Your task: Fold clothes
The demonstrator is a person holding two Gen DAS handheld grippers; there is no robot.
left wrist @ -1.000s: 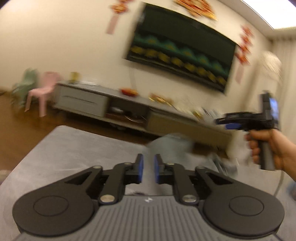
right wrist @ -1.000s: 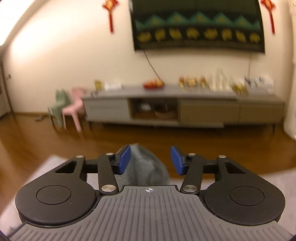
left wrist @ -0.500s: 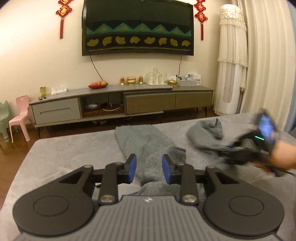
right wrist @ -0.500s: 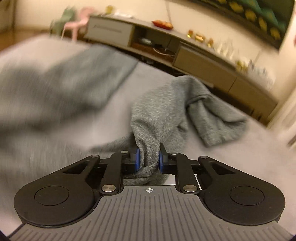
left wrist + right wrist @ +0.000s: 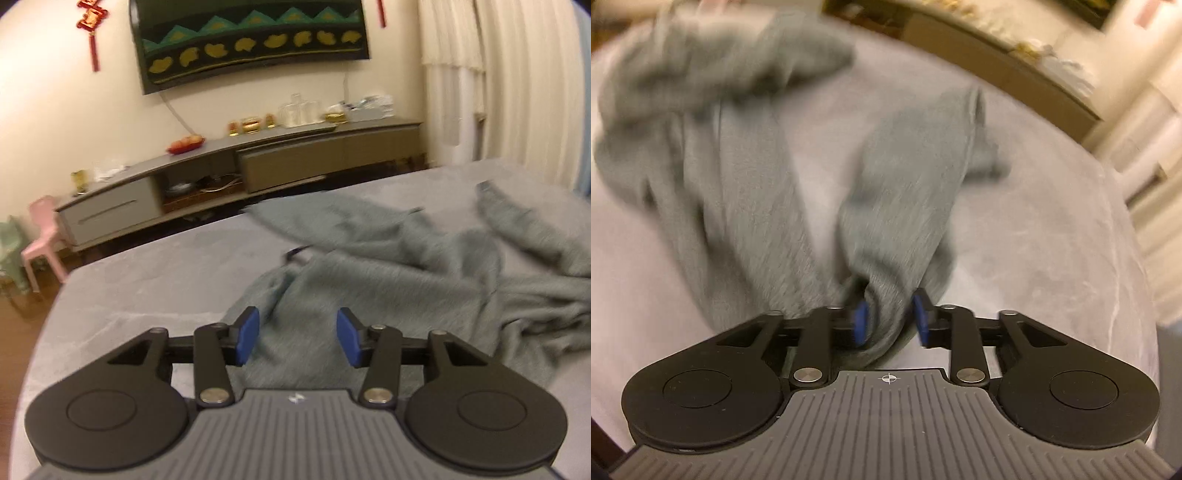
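Now rumpled grey garment (image 5: 894, 206) lies spread; right gripper (image 5: 889, 324) pinches it, left gripper (image 5: 297, 340) gapes empty.

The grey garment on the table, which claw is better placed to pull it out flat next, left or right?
Probably the right. The right claw has a fold of the grey garment between its fingers, so it can pull at once. The left claw is open above the cloth, gripping nothing.

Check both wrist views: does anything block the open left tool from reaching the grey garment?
Nothing visible does. The left tool hangs open directly over the grey garment, with only bare table beside it.
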